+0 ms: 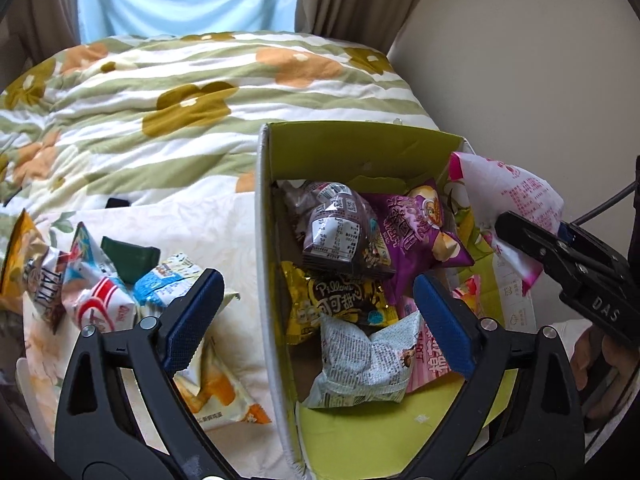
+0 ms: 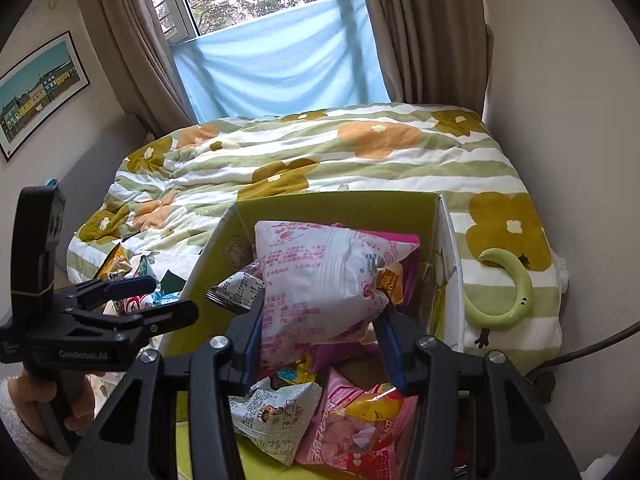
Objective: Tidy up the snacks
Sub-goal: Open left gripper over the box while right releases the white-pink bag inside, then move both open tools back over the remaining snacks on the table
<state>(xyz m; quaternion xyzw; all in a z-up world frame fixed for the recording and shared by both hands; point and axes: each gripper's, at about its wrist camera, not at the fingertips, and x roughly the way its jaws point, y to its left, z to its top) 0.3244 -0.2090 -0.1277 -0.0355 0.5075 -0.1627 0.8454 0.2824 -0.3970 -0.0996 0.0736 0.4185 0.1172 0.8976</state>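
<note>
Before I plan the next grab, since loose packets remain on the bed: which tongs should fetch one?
Left. The left tongs are open and empty, right by the loose packets beside the box. The right tongs are shut on the white-and-pink bag over the box.

The left gripper [image 1: 316, 312] is held with its jaws spread wide and nothing between the blue pads [image 1: 192, 316]. The left hand [image 2: 48, 404] wraps the handle from below, sleeve at the wrist. The right gripper [image 2: 320, 340] is clamped on a white and pink snack bag [image 2: 316, 280], its fingers [image 2: 250, 336] pressing both sides. The right hand [image 1: 588, 364] grips its handle.
</note>
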